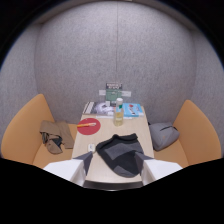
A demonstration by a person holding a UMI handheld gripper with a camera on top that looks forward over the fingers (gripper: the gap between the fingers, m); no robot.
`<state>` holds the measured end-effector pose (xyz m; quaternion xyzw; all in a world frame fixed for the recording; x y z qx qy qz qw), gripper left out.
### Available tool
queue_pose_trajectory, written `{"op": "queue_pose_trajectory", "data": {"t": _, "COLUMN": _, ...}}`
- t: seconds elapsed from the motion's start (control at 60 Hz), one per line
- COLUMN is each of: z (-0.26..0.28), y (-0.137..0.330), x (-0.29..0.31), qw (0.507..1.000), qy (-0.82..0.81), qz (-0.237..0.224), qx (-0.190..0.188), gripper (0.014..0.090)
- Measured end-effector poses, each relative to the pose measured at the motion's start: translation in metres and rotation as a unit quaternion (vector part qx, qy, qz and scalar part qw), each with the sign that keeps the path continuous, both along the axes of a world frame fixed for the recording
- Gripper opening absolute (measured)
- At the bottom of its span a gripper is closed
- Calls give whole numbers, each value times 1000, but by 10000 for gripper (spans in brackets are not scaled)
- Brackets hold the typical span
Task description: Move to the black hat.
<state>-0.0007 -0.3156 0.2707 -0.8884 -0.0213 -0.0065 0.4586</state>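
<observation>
A black hat point(119, 151) with a grey inner patch lies crumpled on the near end of the light wooden table point(142, 131). My gripper point(114, 161) hovers over that end of the table, open, its two pale fingers point(81, 166) spread wide. The hat lies just ahead of the fingertips and reaches partly into the gap between them, resting on the table. Neither finger presses on it.
Beyond the hat the table holds a red plate point(89, 126), a small white object point(91, 147), a clear bottle point(118, 115), magazines point(98, 107) and a blue book point(133, 110). Orange benches flank it, with brown cloth point(54, 136) on the left one and a grey bag point(162, 135) on the right. Grey walls enclose the booth.
</observation>
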Motion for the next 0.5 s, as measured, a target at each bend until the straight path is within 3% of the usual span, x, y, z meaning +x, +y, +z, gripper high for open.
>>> {"op": "queue_pose_trajectory", "data": {"t": 0.25, "z": -9, "y": -2, "x": 9, "qw": 1000, "qy": -3, "qz": -4, "qx": -6, "gripper": 867}}
{"op": "queue_pose_trajectory", "data": {"t": 0.5, "z": -47, "y": -7, "x": 24, "qw": 999, "qy": -5, "qz": -15, "qx": -38, "gripper": 867}}
